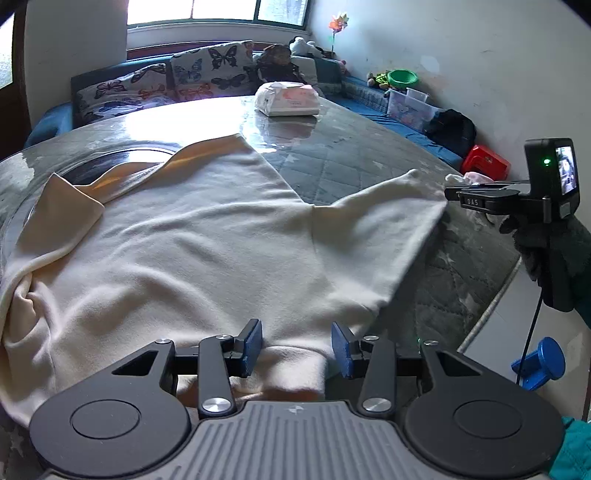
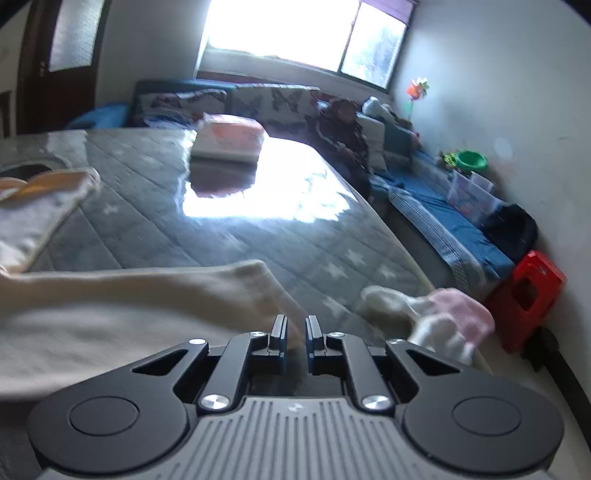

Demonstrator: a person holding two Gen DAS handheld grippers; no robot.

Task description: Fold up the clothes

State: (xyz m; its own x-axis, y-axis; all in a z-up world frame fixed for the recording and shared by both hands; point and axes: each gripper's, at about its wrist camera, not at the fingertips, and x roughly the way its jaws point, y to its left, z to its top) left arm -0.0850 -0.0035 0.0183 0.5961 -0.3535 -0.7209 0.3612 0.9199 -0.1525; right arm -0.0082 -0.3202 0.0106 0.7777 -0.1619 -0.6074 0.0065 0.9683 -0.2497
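Cream shirt lies flat on the grey quilted table, body running 6 to 12 from the left gripper, sleeve out toward 2. Left jaws half open, straddling the collar, not pinching. Right gripper at the sleeve end, jaws nearly together; cloth between them, hold not clear from the blur. Right hand nearer the sleeve. Tissue pack at 12, sofa and window behind.

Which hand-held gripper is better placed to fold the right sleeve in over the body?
Right. The right hand-held gripper, jaws nearly shut, sits at the sleeve end; the left hand-held gripper is open at the cream garment's near edge.
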